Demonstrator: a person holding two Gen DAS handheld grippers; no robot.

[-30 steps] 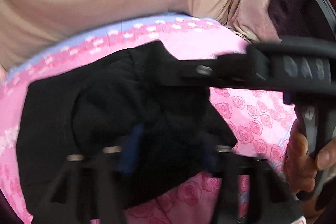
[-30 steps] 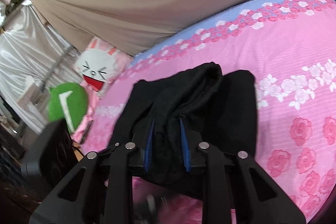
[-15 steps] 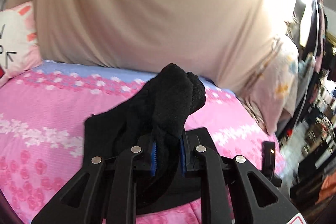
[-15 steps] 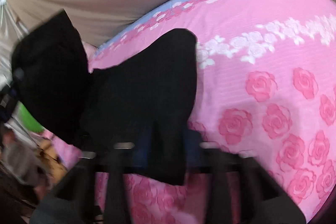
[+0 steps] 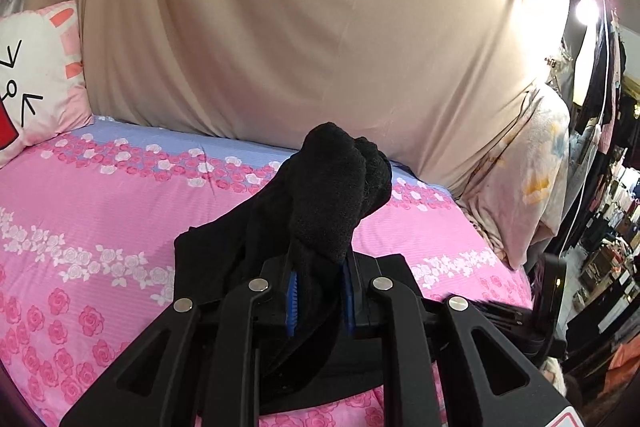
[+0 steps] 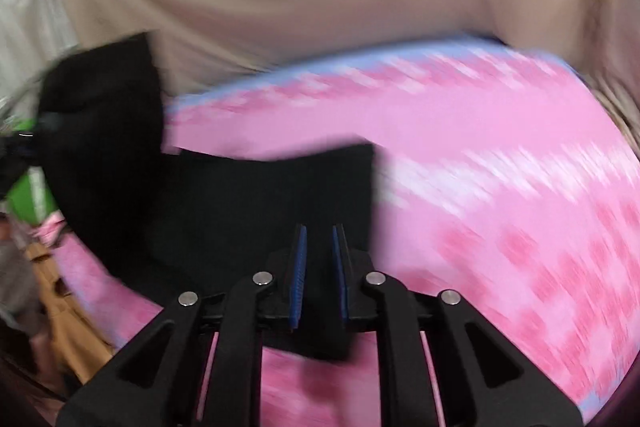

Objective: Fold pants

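The black pants [image 5: 320, 211] lie on the pink flowered bed [image 5: 100, 195], partly lifted off it toward the edge nearest the person. The left tool [image 5: 318, 301] pinches a thick bunch of the fabric, which stands up between its blue pads. The right tool [image 6: 320, 279] has just been closing; its pads stand narrow with black cloth between them, but blur keeps me from telling whether they truly press on it. The step in hand looks like raising one end of the pants to carry it over for a fold. To do it well, both tools should hold the same edge at even height, keep the cloth taut between them, and lay it squarely onto the part that rests flat, without dragging that part across the bed.
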